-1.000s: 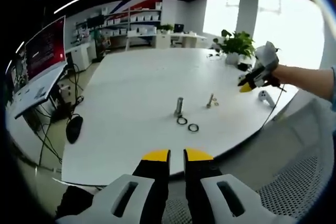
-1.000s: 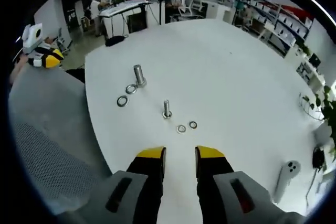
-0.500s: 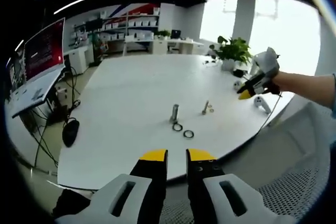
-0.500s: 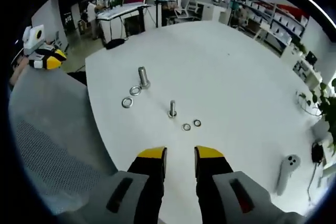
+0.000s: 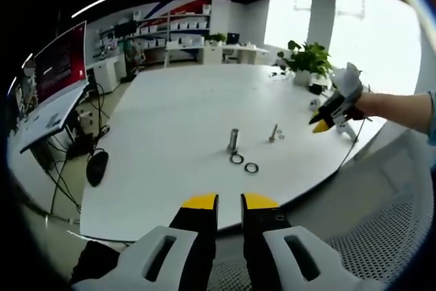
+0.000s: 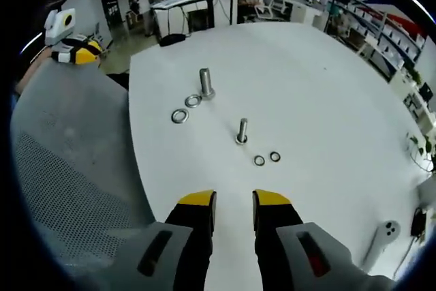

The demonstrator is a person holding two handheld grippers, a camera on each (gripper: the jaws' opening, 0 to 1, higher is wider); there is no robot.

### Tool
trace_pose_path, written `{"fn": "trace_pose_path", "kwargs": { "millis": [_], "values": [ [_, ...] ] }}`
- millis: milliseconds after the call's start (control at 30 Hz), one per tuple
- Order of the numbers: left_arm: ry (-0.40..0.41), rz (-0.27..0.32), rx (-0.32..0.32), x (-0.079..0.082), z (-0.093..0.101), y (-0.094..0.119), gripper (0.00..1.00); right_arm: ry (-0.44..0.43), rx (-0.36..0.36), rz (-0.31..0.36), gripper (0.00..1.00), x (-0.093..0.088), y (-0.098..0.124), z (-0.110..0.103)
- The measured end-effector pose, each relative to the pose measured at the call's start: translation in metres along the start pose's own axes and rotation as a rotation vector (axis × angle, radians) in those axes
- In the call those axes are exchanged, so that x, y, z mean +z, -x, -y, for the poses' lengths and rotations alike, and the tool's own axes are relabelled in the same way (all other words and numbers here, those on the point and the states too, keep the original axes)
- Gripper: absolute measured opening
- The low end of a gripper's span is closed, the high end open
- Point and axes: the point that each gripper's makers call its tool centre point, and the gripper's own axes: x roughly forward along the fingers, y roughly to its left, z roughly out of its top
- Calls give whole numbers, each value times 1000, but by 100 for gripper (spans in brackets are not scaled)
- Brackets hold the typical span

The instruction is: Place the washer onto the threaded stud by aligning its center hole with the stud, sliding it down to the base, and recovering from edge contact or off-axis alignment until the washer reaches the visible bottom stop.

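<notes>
Listing from the jaws outward, near to far.

Left gripper (image 5: 228, 201): yellow-tipped jaws spread by a narrow gap, holding nothing, poised off the near edge of the tabletop; it also shows at the far left of the right gripper view, beyond the chair.
Right gripper (image 6: 234, 198): yellow-tipped jaws spread by a narrow gap, holding nothing, over the near part of the tabletop; in the left gripper view it is at the right, held by a hand at the table's edge.
Chair (image 6: 75, 148): grey mesh back, just beside the table's near-left edge in the right gripper view.
Tabletop (image 6: 327, 100): white, rounded at the corner, carrying all the hardware.
Small washers (image 6: 266, 159): two small rings lying flat, near each other but apart, just beside the small stud.
Small stud (image 6: 242, 131): thin threaded bolt standing upright on its head, nothing on its shaft.
Large washers (image 6: 187, 108): two bigger rings lying flat on the tabletop, one just beside the large stud's base, the other a little farther off; neither is on a stud.
Large stud (image 6: 206, 84): thick bolt standing upright, shaft bare.
Controller (image 6: 383, 237): white handheld device lying near the table's right edge, well apart from the studs.
Plant (image 5: 308, 58): green potted plant at the far end of the tabletop.
Monitor (image 5: 60, 63): large dark screen on a desk to the left, beyond the table.
Shelves (image 5: 178, 28): white racks along the far wall.
</notes>
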Motion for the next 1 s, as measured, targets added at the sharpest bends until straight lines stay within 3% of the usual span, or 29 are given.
{"fn": "trace_pose_path", "kwargs": {
  "millis": [200, 333, 433, 467, 600, 700, 900, 1000],
  "values": [
    [13, 28, 51, 5, -8, 1, 11, -7, 12, -22, 24, 0, -29, 16],
    [7, 18, 54, 3, -8, 0, 11, 42, 17, -52, 23, -5, -48, 21],
    [49, 71, 71, 10, -12, 3, 12, 70, -18, -56, 24, -5, -55, 32],
    [47, 82, 75, 12, -12, 4, 13, 72, 0, -56, 24, -4, -60, 31],
    [41, 63, 86, 10, -14, 2, 12, 72, 5, -49, 24, 0, -70, 35],
    [43, 65, 84, 9, -14, 3, 12, 16, 26, -41, 24, 3, -78, 35],
    [47, 71, 92, 10, -15, 3, 12, 14, -28, -42, 22, 7, -85, 49],
    [51, 75, 95, 11, -16, 3, 12, 3, -13, -29, 22, 10, -86, 48]
  ]
}}
